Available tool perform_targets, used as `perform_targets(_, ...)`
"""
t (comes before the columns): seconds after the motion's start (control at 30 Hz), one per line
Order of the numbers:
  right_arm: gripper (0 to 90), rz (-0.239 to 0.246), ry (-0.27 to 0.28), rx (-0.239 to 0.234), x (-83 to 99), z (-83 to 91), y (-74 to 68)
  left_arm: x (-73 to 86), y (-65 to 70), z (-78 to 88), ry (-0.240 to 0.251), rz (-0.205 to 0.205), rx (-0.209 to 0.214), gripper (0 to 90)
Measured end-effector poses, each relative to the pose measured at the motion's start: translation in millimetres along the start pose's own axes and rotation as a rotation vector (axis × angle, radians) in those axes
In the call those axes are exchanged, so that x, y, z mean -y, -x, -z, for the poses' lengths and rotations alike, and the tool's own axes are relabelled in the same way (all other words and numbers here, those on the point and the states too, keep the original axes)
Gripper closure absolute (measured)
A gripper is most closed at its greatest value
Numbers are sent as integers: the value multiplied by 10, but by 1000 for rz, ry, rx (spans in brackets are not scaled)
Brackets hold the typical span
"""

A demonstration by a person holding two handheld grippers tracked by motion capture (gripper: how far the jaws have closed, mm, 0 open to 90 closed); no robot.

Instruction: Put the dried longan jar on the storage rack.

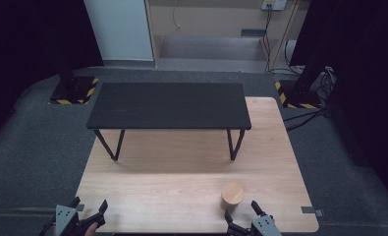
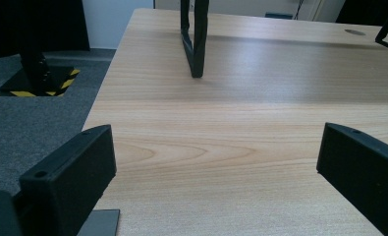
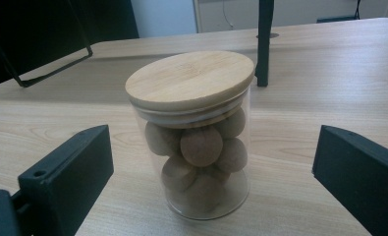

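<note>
1. I see the jar [image 1: 232,195] standing upright on the wooden table [image 1: 181,147], at the lower right of the high view, just ahead of my right gripper [image 1: 245,210].
2. In the right gripper view the jar [image 3: 195,137] sits mid-frame between the two black jaws, which stand wide apart and touch nothing. It is clear glass with a flat wooden lid [image 3: 190,78] and is packed with brown balls [image 3: 201,145].
3. My left gripper [image 1: 89,209] rests at the lower left of the high view, also released, jaws spread over bare tabletop, well apart from the jar.
4. I judge that I am at the approach step: the jar is lined up but not yet grasped.
5. Next, I would ease the right gripper forward until the jaws flank the glass wall below the lid, then close gently and squarely; glass is slippery, and a tilted squeeze could tip it.
6. The black shelf [image 1: 169,104] stands across the upper middle of the frame, nothing on it.
</note>
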State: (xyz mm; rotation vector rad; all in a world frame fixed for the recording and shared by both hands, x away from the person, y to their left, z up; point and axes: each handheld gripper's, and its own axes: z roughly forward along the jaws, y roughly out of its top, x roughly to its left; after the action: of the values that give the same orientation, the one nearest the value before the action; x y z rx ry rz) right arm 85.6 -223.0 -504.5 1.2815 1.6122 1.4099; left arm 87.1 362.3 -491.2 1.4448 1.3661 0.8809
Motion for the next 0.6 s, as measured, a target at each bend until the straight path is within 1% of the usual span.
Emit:
perform_targets(0.4,17,4,-1,10,57,42,-51,25,-24,18,1,6,-1,0)
perform_targets(0.6,16,10,-12,8,52,-25,-90,23,-32,22,6,8,1,0)
